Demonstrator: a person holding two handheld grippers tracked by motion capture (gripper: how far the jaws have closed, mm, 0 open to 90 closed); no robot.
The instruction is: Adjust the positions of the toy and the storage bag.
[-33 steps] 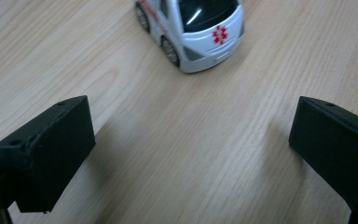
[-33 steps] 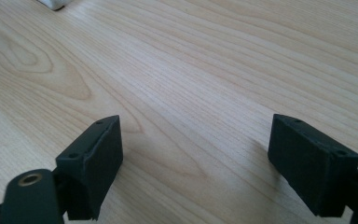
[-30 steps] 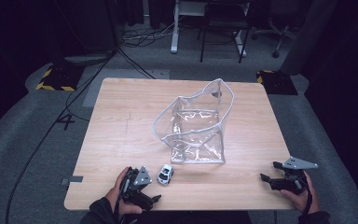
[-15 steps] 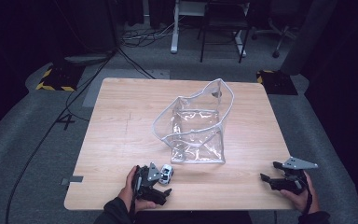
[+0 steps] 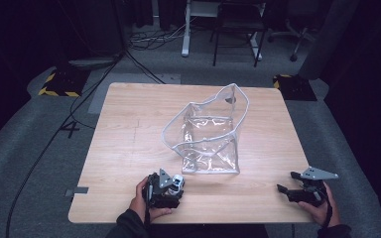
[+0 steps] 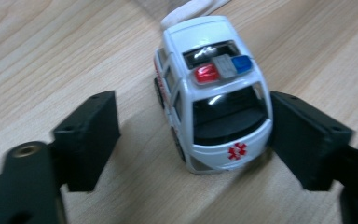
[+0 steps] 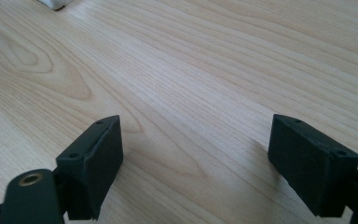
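Comparing the high view with a second earlier, the left gripper [image 5: 171,187] is seen to have been carried rightward along the near edge of the table [image 5: 129,148] until the toy ambulance [image 5: 178,181] is bracketed by it, just in front of the near left corner of the clear plastic bag [image 5: 208,134]; the right gripper [image 5: 302,191] has been kept at the near right corner, well apart from both. In the left gripper view, the jaws have just been closing around the toy ambulance [image 6: 212,88]: the right jaw is laid against the car's flank, while a strip of bare wood is left between the left jaw and the other side, so the grasp is judged not yet complete. In the right gripper view, the jaws are held wide apart over bare wood with nothing between them. Lifting toward the bag is judged likely once the squeeze is finished.
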